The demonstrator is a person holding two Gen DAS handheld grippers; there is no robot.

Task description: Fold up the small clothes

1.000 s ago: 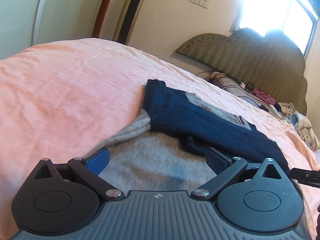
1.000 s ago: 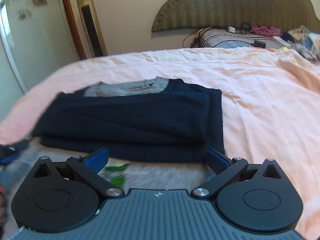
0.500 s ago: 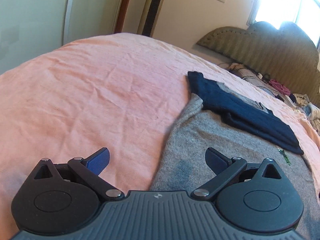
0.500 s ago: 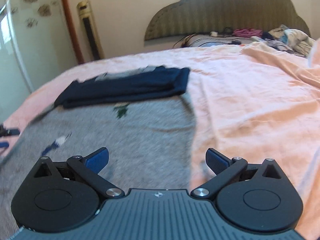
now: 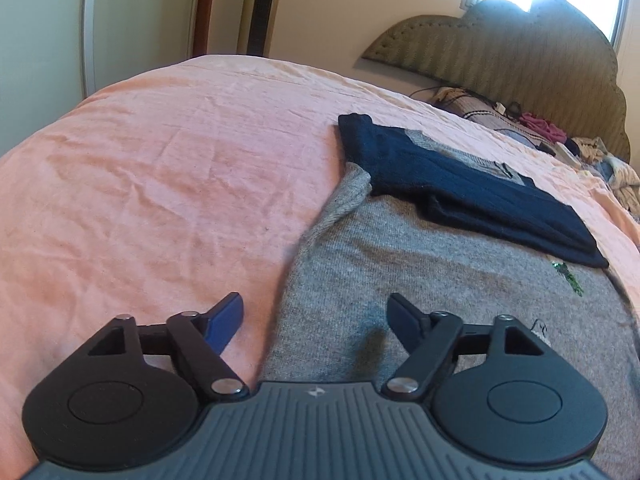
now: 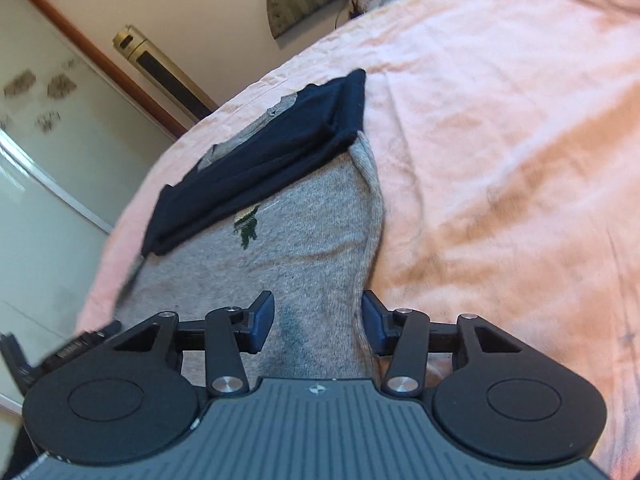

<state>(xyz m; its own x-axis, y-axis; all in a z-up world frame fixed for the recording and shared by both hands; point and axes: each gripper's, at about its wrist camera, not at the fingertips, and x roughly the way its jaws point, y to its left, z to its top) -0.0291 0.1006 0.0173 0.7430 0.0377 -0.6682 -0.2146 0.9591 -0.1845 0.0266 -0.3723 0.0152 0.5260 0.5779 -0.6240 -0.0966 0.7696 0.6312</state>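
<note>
A small grey sweater (image 5: 440, 280) lies flat on the pink bed sheet (image 5: 160, 184); its navy sleeves (image 5: 472, 188) are folded across the upper part. My left gripper (image 5: 316, 316) is open, low over the sweater's left edge near the hem. In the right wrist view the same sweater (image 6: 304, 248) and navy sleeves (image 6: 264, 156) show. My right gripper (image 6: 318, 322) is open, its fingers straddling the sweater's right edge near the hem, narrower than before. A small green motif (image 6: 248, 226) marks the chest.
The padded headboard (image 5: 520, 48) with a pile of loose clothes (image 5: 600, 164) is at the far end. A tall fan (image 6: 168, 68) and a wardrobe door (image 5: 48, 32) stand beyond the bed's left side. Pink sheet (image 6: 500, 140) spreads to the right.
Both grippers pulled back from the navy sleeves toward the sweater's hem. The right gripper tilted, came down over the right edge and its fingers narrowed; the left stayed wide open.
</note>
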